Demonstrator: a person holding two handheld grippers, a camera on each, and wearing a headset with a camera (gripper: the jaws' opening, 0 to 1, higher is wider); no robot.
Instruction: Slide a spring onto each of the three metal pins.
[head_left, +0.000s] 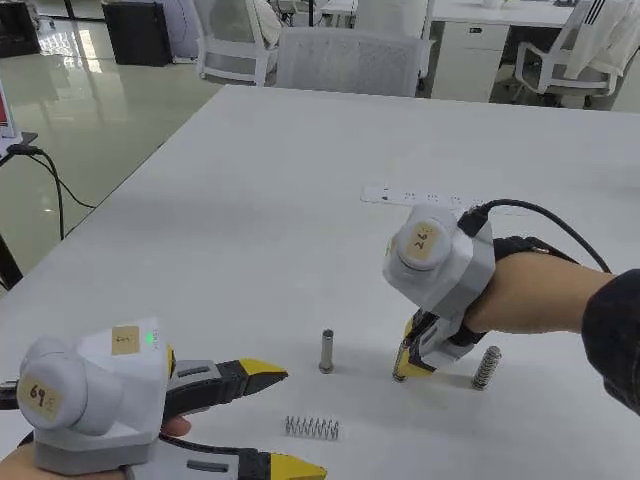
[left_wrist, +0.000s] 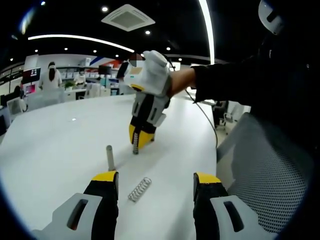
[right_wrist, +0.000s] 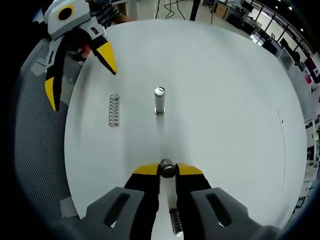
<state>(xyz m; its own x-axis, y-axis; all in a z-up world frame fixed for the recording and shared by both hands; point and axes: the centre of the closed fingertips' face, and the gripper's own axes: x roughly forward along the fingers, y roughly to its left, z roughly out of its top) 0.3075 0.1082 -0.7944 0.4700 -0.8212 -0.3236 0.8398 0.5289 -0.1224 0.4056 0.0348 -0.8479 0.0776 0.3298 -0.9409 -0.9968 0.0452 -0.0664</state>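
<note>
A broad white tabletop (head_left: 250, 200) runs from the bottom of the head view up to its centre top. Behind its far edge stands a grey mesh office chair (head_left: 345, 60), with a white drawer desk (head_left: 470, 50) at upper right. A glossy pale tiled floor (head_left: 90, 100) takes up the upper left and reflects light. In the left gripper view, a dark ceiling (left_wrist: 165, 20) carries a square white air vent (left_wrist: 129, 16), a long curved strip light (left_wrist: 75, 41) and small round spotlights (left_wrist: 104, 9).
</note>
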